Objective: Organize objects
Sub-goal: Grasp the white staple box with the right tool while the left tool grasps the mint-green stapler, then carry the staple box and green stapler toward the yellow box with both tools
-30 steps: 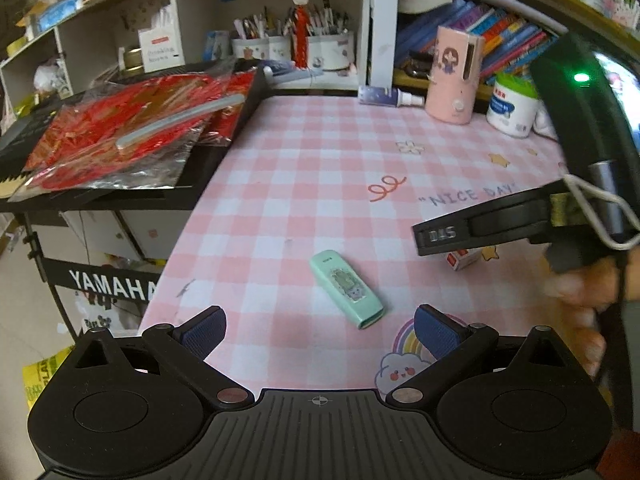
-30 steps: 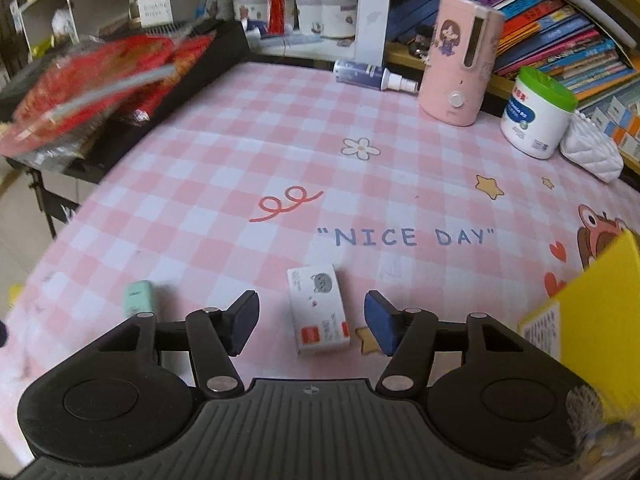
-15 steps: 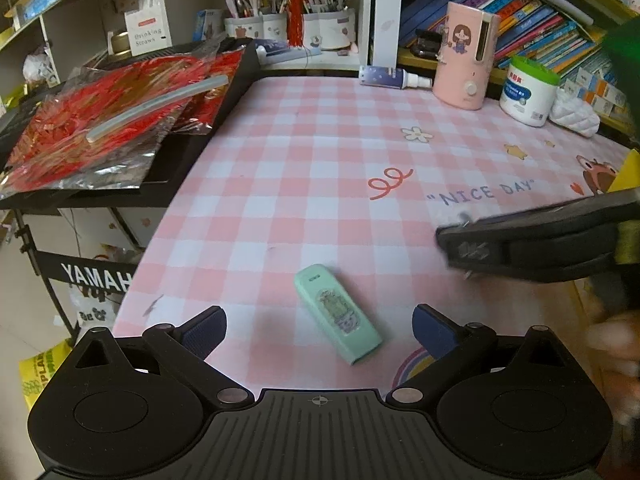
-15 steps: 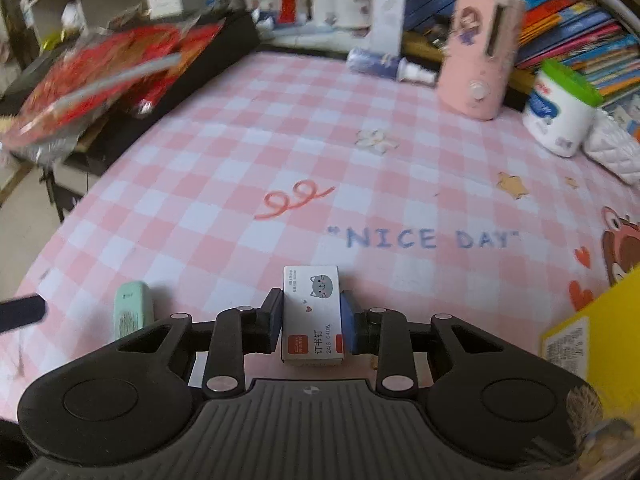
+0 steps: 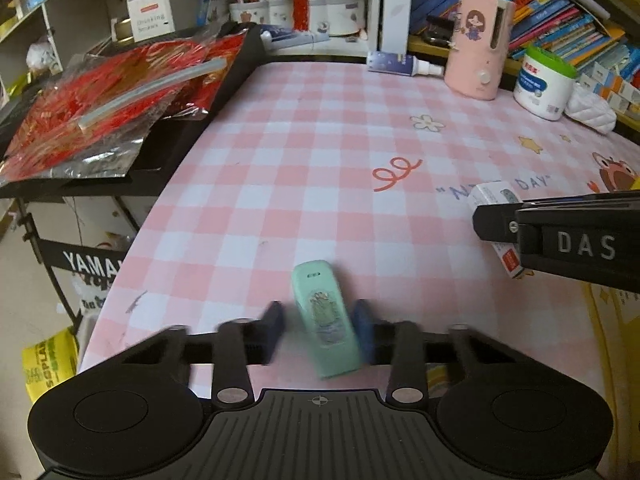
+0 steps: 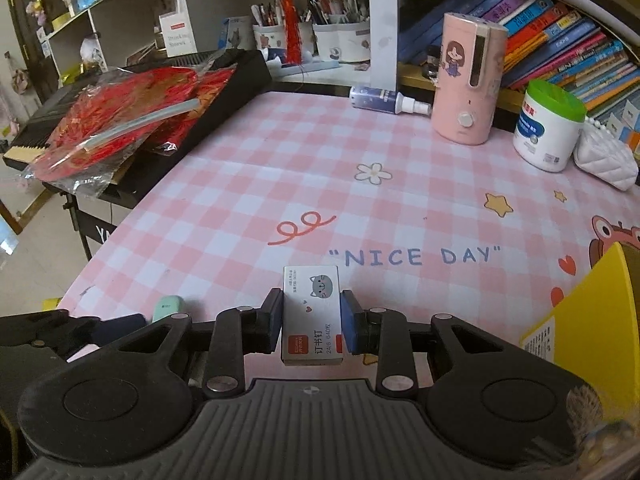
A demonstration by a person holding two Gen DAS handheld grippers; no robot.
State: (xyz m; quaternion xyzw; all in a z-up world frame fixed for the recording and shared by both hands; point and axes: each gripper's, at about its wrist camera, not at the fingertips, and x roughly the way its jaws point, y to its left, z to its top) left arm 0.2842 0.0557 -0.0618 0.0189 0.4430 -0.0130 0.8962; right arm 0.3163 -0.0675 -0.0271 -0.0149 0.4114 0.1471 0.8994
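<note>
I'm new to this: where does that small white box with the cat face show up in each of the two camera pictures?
Left wrist view: white staple box at the right edge, mostly hidden behind the right gripper's dark finger.
Right wrist view: the box is low in the centre, clamped between the right gripper.
Shared landmark: the red squiggle printed on the tablecloth, left of the box.

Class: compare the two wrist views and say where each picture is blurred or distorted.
Left wrist view: the left gripper, its fingers and the mint green case are motion-smeared; the shelves bow. Right wrist view: the staple box is sharp in the right gripper; edges curve.
</note>
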